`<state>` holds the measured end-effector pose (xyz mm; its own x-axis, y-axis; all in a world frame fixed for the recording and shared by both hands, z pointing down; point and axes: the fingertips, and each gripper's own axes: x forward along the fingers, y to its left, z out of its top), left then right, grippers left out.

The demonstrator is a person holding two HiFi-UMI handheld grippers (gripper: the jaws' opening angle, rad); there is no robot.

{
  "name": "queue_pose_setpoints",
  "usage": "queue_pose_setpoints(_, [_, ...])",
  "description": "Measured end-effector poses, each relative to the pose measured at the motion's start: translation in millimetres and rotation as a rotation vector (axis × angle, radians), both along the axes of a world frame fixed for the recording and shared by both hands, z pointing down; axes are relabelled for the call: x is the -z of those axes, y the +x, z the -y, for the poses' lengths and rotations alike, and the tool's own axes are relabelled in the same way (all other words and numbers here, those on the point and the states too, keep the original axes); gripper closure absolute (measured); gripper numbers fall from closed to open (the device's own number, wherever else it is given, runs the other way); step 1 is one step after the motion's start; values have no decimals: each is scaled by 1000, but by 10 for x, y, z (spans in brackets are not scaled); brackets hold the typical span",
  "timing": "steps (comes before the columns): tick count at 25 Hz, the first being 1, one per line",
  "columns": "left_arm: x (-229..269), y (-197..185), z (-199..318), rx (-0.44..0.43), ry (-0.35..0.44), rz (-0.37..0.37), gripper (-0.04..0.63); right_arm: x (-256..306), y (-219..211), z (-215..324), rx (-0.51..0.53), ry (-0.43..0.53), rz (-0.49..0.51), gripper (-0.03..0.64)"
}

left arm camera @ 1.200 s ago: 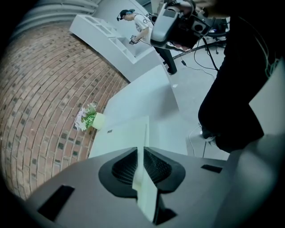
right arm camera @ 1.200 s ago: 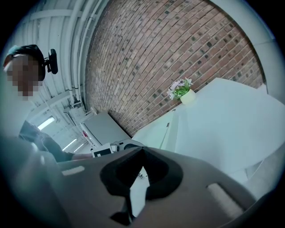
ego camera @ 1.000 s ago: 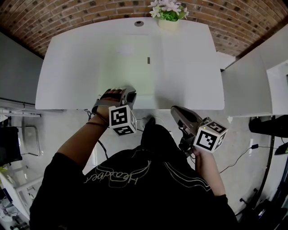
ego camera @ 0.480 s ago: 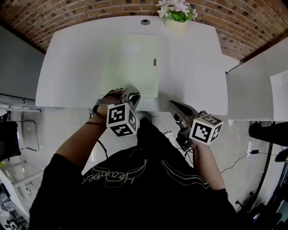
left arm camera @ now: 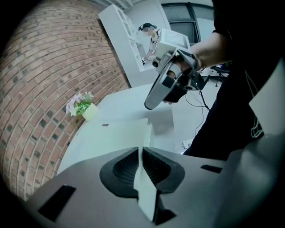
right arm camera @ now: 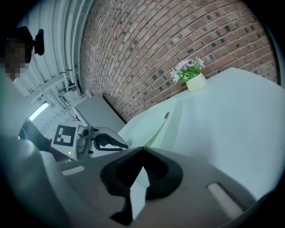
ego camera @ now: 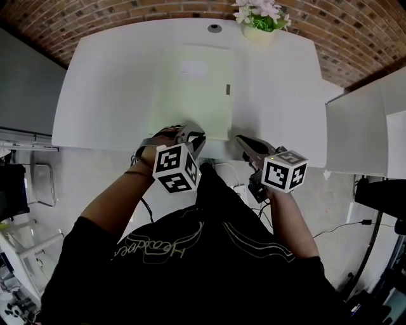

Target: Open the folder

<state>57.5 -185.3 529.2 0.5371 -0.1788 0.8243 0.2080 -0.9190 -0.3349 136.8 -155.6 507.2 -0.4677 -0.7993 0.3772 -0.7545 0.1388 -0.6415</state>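
A pale green folder (ego camera: 193,89) lies flat on the white table (ego camera: 108,95), with a small dark tab (ego camera: 226,89) on its right edge. My left gripper (ego camera: 195,135) is at the folder's near edge. In the left gripper view its jaws (left arm camera: 140,149) are closed on a thin pale green sheet, the folder's (left arm camera: 111,136) near edge. My right gripper (ego camera: 241,139) hovers just right of the folder's near right corner, at the table's front edge. It looks shut (left arm camera: 149,104) and I see nothing in it. From the right gripper (right arm camera: 142,165) the folder (right arm camera: 153,122) stretches ahead, the left gripper (right arm camera: 124,145) at its near end.
A potted flower (ego camera: 263,19) stands at the table's far edge, right of a round hole (ego camera: 215,28). A brick wall runs behind. Another white surface (ego camera: 361,127) stands to the right. Cables (ego camera: 244,187) lie on the floor under the front edge.
The right gripper has moved forward and down, from off the table's front edge to the folder's near right corner. The left gripper stays at the folder's near edge and has rolled a little.
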Motion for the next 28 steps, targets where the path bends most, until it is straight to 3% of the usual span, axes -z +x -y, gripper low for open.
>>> queue_pose_setpoints(17, [46, 13, -9, 18, -56, -26, 565, -263, -25, 291, 64, 14, -107, 612])
queue_pose_setpoints(28, [46, 0, 6, 30, -42, -38, 565, -311, -97, 315, 112, 36, -244, 614])
